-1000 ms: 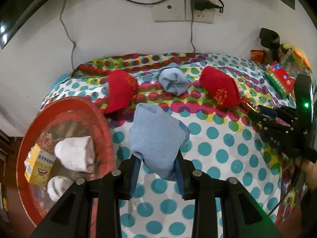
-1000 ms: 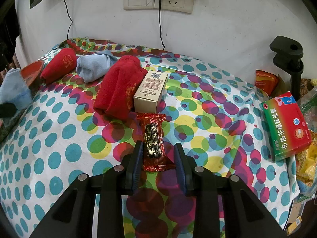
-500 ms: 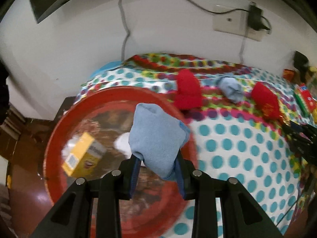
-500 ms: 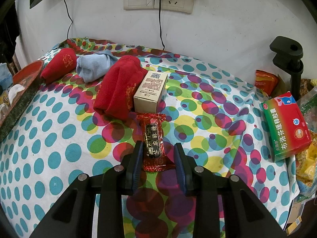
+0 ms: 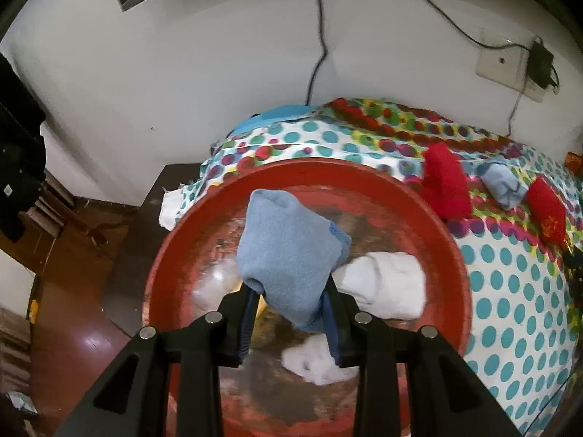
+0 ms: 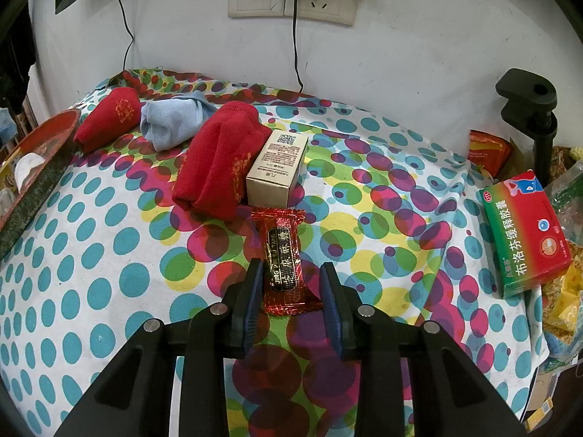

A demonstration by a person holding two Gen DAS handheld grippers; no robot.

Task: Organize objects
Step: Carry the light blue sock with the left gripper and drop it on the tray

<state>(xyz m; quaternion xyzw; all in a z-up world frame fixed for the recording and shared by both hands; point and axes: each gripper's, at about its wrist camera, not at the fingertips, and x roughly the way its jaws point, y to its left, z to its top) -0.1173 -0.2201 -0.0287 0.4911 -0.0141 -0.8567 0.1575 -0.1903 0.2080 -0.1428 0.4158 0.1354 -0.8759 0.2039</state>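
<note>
Hovering blue sock (image 5: pixel 291 247) inside tray rim (image 5: pixel 455 255)

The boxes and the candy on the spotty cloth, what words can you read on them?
"JING PIN SU TANG": on the red candy wrapper between the right gripper fingers.
"布洛芬缓释胶囊" and "OTC": on the green and red medicine box.
Beige box: a QR code and print too small to read.
Red socks: gold marks, unreadable.

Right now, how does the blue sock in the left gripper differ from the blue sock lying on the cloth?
The held blue sock is clamped in the left gripper above the red tray; the loose blue sock lies on the dotted cloth between two red socks. The held one hangs folded; the loose one is bunched. Both are light blue.
</note>
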